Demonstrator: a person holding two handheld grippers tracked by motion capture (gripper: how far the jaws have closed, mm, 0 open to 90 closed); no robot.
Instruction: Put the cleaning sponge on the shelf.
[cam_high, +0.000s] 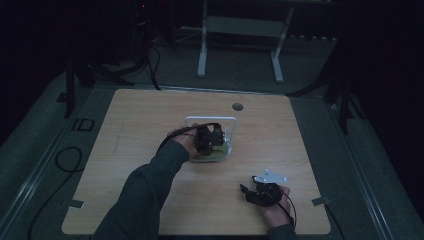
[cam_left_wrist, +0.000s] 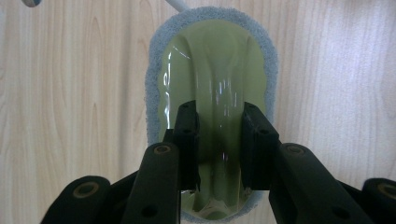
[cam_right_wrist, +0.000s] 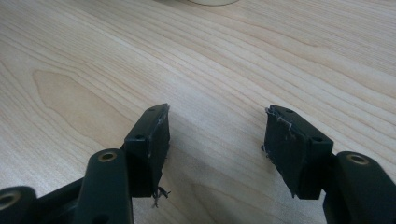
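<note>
The left gripper view shows the left tongs closed on the raised middle ridge of a green scrubber, whose grey pad edge lies flat on the tabletop. In the high view this scrubber sits near the table's middle, inside or against a white wire frame; which of the two I cannot tell. The right tongs stand about half open over bare wood and hold nothing. I judge the step is the grasp of the scrubber; next it needs a firm lift or a push along the wood, clear of the frame
</note>
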